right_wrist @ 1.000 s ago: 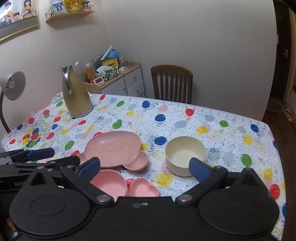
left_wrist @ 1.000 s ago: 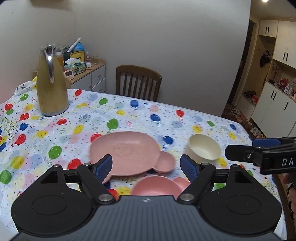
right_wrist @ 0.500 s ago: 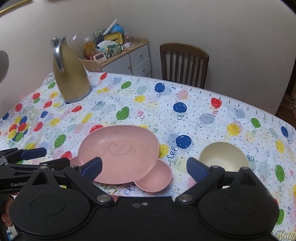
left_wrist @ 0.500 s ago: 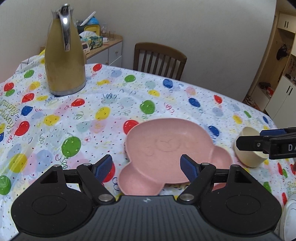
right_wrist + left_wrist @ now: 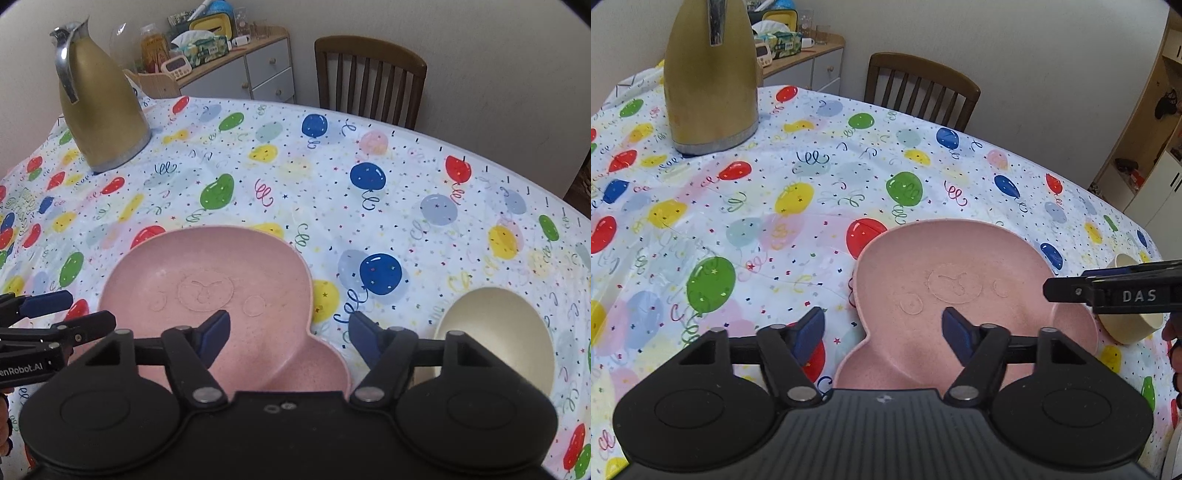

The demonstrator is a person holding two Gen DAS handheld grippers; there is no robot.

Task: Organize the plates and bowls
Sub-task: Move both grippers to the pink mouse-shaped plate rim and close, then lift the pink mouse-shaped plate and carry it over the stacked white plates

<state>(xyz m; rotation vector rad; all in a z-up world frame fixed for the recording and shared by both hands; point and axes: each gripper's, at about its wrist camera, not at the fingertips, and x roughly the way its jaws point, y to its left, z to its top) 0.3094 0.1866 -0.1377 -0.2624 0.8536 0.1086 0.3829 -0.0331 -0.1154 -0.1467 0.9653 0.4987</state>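
- Lying flat on the balloon-print tablecloth (image 5: 746, 206), the pink bear-shaped plate (image 5: 960, 288) sits directly in front of and below both tools, its two small ear lobes pointing back toward the person and its broad round body pointing toward the chair (image 5: 923, 88).
- The plate's near-left lobe falls between the fingers of the left gripper (image 5: 882, 328); its near-right lobe falls between those of the right gripper (image 5: 288, 332), so each hand is nearest one ear.
- The cream bowl (image 5: 495, 332) stands apart to the right of the plate, just beside the right gripper's outer finger and clearly closer to that hand than to the other.
- Both pairs of jaws have just been closing and now stand partly apart; the blue pads (image 5: 809, 330) press on nothing, with only the plate's edge in the gap, seemingly below them.
- Neither tool holds anything yet.
- Judging from this layout, the coming move is probably a two-handed pinch on the plate's near rim, and it depends on each gripper dropping a little further so a pad gets under the lip.
- A gold thermos jug (image 5: 99, 99) stands well clear at the far left.
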